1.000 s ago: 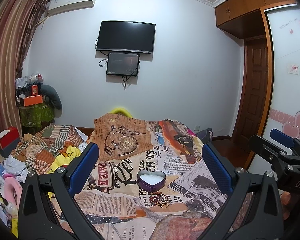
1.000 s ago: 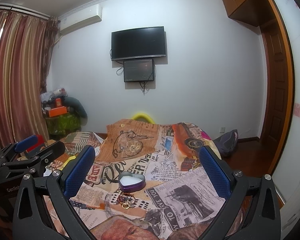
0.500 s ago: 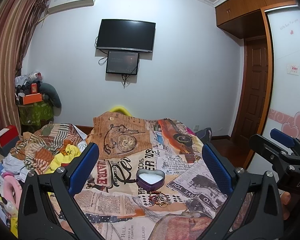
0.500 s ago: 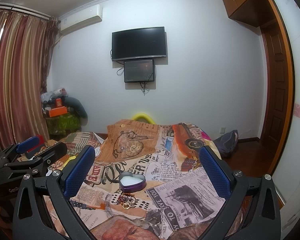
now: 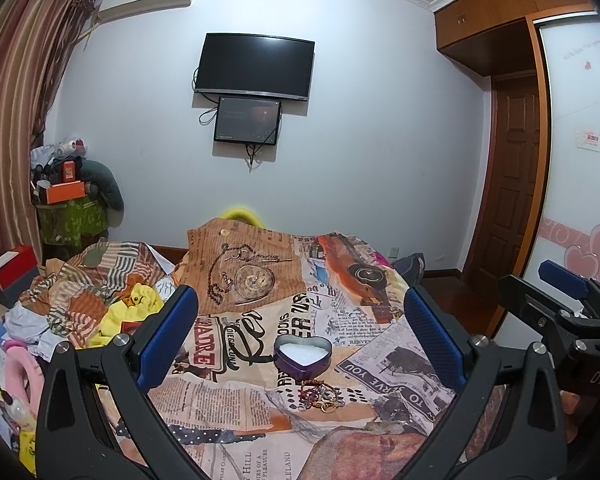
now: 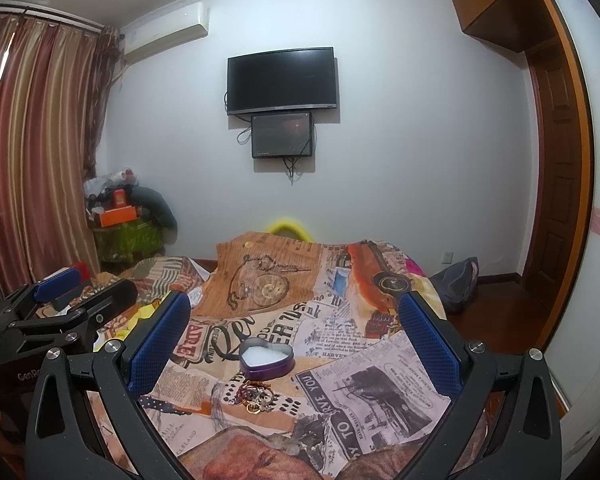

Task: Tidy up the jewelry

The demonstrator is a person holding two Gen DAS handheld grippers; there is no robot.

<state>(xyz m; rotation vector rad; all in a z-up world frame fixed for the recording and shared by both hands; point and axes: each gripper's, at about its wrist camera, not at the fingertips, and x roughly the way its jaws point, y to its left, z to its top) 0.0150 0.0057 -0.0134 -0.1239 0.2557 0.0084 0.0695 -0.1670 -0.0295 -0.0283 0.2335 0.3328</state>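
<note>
A purple heart-shaped tin [image 5: 303, 357] with a white lining sits open on the newspaper-print bedspread [image 5: 236, 384]; it also shows in the right wrist view [image 6: 265, 358]. A small pile of rings and chains [image 5: 320, 395] lies just in front of it, also seen in the right wrist view [image 6: 254, 394]. My left gripper [image 5: 300, 340] is open and empty, held above the bed short of the tin. My right gripper [image 6: 294, 340] is open and empty too, beside the left one [image 6: 60, 312].
A heap of clothes and cloth [image 5: 92, 296] lies on the bed's left side. A red box [image 5: 14, 274] and a cluttered stand [image 5: 70, 216] are by the curtain. A wardrobe [image 5: 580, 160] and door [image 5: 512, 184] stand at the right.
Both views have tilted very slightly; the tin and jewelry sit a touch lower in frame. Both grippers stay open.
</note>
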